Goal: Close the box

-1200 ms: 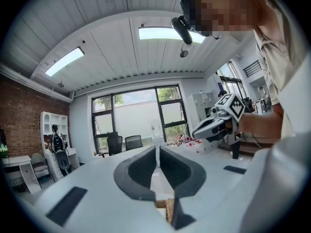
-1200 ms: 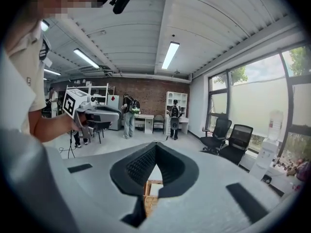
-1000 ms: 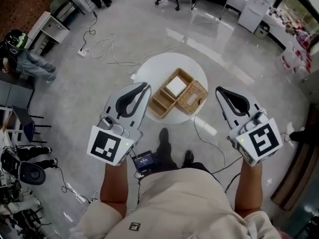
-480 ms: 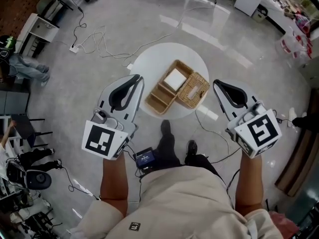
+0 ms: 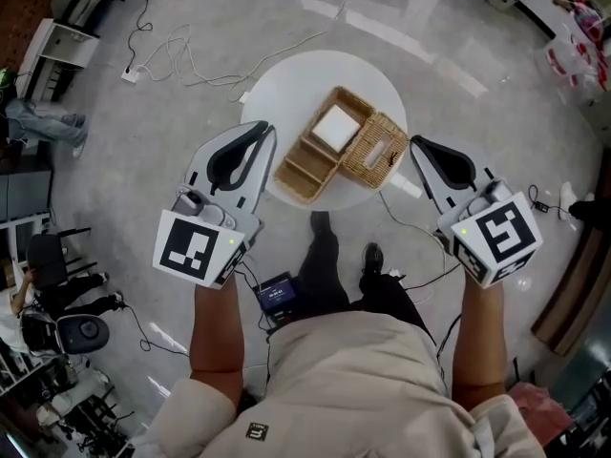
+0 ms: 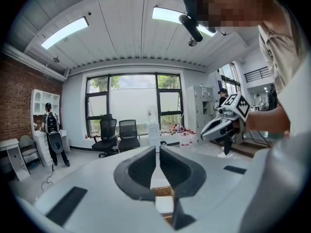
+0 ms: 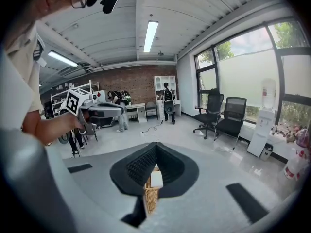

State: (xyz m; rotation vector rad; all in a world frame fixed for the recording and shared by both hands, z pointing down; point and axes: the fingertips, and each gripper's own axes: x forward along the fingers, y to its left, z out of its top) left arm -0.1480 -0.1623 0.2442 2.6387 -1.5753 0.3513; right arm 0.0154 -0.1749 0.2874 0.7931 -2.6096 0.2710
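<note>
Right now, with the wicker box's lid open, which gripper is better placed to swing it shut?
Right. The lid lies open on the right side of the box, close to the right gripper; the left gripper sits across the box. Both are shut and empty.

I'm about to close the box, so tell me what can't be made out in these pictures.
Wicker box: mostly hidden behind the left gripper and right gripper in their own views.
White item inside the box: head view, too small to identify.
Lid hinge: head view, too small to see.
</note>
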